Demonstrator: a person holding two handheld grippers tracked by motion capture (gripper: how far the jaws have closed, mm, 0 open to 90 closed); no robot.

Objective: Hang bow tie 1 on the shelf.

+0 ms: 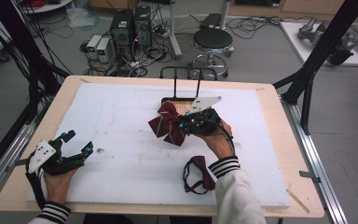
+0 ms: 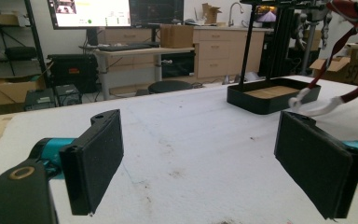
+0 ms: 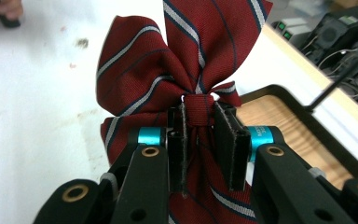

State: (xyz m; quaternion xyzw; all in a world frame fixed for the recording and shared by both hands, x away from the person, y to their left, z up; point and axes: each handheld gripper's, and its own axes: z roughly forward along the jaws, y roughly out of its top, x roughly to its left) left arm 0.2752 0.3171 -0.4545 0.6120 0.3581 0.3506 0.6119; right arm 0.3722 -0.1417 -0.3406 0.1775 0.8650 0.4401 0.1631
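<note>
A dark red striped bow tie (image 1: 168,123) (image 3: 168,74) hangs above the white board's middle, and my right gripper (image 1: 186,123) (image 3: 200,140) is shut on its centre knot. Part of that bow and its white strap (image 2: 349,28) reach into the top right of the left gripper view. A second dark red bow tie (image 1: 200,175) with a black strap lies on the board near the front, beside the right sleeve. My left gripper (image 1: 77,142) (image 2: 200,158) rests at the board's left front edge, open, with nothing between its pads.
A black tray with a wooden floor (image 1: 179,105) (image 2: 270,95) (image 3: 289,121) and a tall wire handle stands at the board's far middle, just behind the held bow. The white foam board (image 1: 121,121) covers the wooden table (image 1: 270,93). Black frame posts (image 1: 317,56) stand at right.
</note>
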